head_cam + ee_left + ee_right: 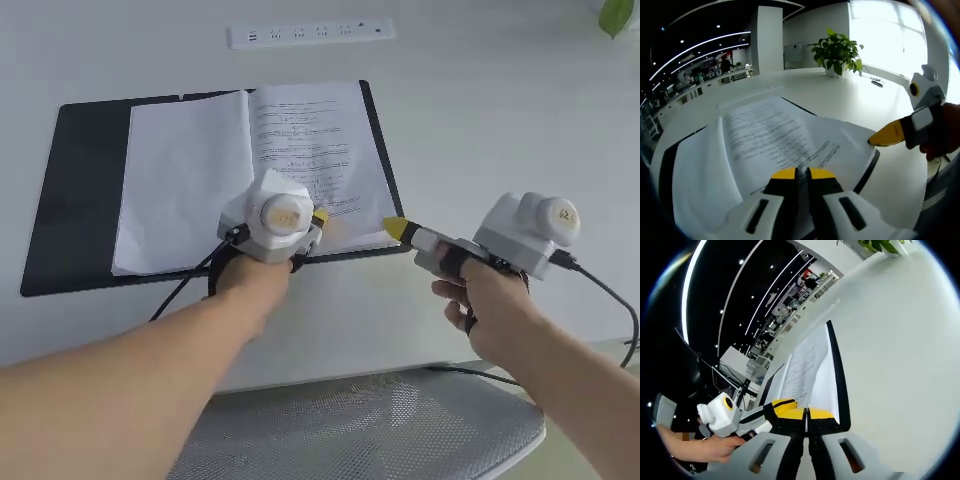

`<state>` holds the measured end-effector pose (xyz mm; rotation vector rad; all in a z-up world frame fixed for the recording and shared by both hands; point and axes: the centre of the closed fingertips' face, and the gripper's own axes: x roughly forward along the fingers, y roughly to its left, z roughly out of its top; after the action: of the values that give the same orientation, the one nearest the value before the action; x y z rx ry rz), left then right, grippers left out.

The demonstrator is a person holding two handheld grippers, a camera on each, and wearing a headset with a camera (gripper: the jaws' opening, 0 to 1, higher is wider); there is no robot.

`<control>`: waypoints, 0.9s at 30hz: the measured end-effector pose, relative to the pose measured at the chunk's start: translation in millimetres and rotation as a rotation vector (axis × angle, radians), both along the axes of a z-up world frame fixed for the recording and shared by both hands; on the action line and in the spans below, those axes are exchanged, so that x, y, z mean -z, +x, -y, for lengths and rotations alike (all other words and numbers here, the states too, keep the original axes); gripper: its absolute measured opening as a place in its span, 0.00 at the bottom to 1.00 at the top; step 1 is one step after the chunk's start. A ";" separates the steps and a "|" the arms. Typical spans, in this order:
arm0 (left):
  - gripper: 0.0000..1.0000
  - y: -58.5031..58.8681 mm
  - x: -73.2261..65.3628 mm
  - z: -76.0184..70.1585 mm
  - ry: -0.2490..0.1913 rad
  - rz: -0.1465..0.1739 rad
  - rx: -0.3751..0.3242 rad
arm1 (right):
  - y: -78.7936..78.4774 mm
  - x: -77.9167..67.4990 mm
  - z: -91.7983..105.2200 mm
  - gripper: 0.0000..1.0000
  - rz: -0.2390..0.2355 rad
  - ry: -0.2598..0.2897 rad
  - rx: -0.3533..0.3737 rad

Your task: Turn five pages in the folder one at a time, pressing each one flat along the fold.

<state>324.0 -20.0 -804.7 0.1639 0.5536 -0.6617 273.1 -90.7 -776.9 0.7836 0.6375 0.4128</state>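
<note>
A black folder (85, 180) lies open on the white table, with a blank sheet (185, 170) on its left side and a printed page (310, 150) on its right. My left gripper (318, 217) hovers over the printed page's lower edge near the fold; its yellow-tipped jaws (802, 175) are shut above the printed page (775, 135). My right gripper (395, 231) points leftwards at the page's lower right corner, and it enters the left gripper view as the right gripper (887, 135). Its own jaws (806, 415) are shut beside the folder's edge (836, 370), facing the left gripper (782, 404).
A white power strip (310, 32) lies beyond the folder at the back of the table (500, 120). A potted plant (836, 52) stands further off. A mesh chair seat (380, 430) sits below the table's near edge. Cables (600, 290) trail from the grippers.
</note>
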 end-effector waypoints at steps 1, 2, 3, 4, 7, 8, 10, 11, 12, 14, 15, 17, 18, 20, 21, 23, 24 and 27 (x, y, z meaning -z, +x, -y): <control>0.05 -0.2 0.2 0.0 -0.002 0.000 -0.002 | 0.0 -0.4 0.1 0.00 0.002 -0.003 -0.001; 0.05 -0.1 0.2 0.2 -0.009 -0.002 -0.009 | -0.1 -0.8 0.0 0.00 0.003 -0.001 -0.001; 0.05 0.0 0.8 0.1 -0.010 0.000 -0.009 | 0.1 -2.5 0.1 0.00 0.008 0.002 0.000; 0.06 0.2 1.0 0.2 -0.012 0.000 -0.011 | 0.3 -3.5 0.1 0.00 0.011 0.005 -0.001; 0.05 0.2 0.9 0.5 -0.018 -0.004 -0.013 | 0.4 -7.5 -1.3 0.00 0.022 0.007 -0.009; 0.04 1.1 0.5 -0.8 -0.017 -0.006 -0.017 | 0.7 -10.4 -2.2 0.00 0.031 0.009 -0.012; 0.00 0.7 -0.2 -4.4 -0.022 -0.017 -0.027 | 1.5 -14.9 -4.3 0.00 0.044 0.008 -0.018; 0.00 0.1 -0.5 -5.2 -0.033 -0.024 -0.030 | 1.9 -17.2 -5.0 0.00 0.051 0.010 -0.019; 0.01 -0.7 -1.0 -6.1 -0.034 -0.028 -0.029 | 2.4 -19.8 -6.9 0.00 0.058 0.013 -0.025; 0.03 -5.0 -0.6 -6.6 -0.014 -0.031 -0.003 | 3.2 -24.7 -10.0 0.00 0.075 0.007 -0.040; 0.04 -6.6 -2.3 -6.5 -0.021 -0.036 -0.008 | 3.3 -27.1 -12.0 0.00 0.082 0.009 -0.048; 0.07 -8.1 -0.4 -9.9 -0.013 -0.040 -0.004 | 3.9 -32.6 -15.5 0.00 0.099 0.002 -0.061; 0.08 -8.3 -0.6 -12.3 -0.012 -0.041 -0.008 | 4.1 -35.9 -17.6 0.00 0.108 0.007 -0.067; 0.08 -10.1 -3.6 -18.8 -0.005 -0.044 -0.010 | 4.9 -42.4 -20.9 0.00 0.124 0.005 -0.076; 0.08 -11.1 -5.2 -21.6 -0.002 -0.046 -0.012 | 5.1 -45.3 -22.3 0.00 0.133 0.009 -0.080; 0.09 -11.9 -6.6 -30.5 -0.006 -0.044 -0.021 | 5.5 -50.2 -25.4 0.00 0.143 0.015 -0.085; 0.09 -12.7 -9.7 -35.2 -0.011 -0.043 -0.028 | 5.4 -52.8 -27.7 0.00 0.151 0.017 -0.093; 0.10 -16.4 -15.7 -45.7 -0.011 -0.044 -0.034 | 4.7 -58.3 -31.5 0.00 0.163 0.024 -0.099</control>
<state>307.6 25.7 -789.0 0.1296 0.5934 -0.6364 277.8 -59.2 -718.6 0.7346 0.5205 0.5701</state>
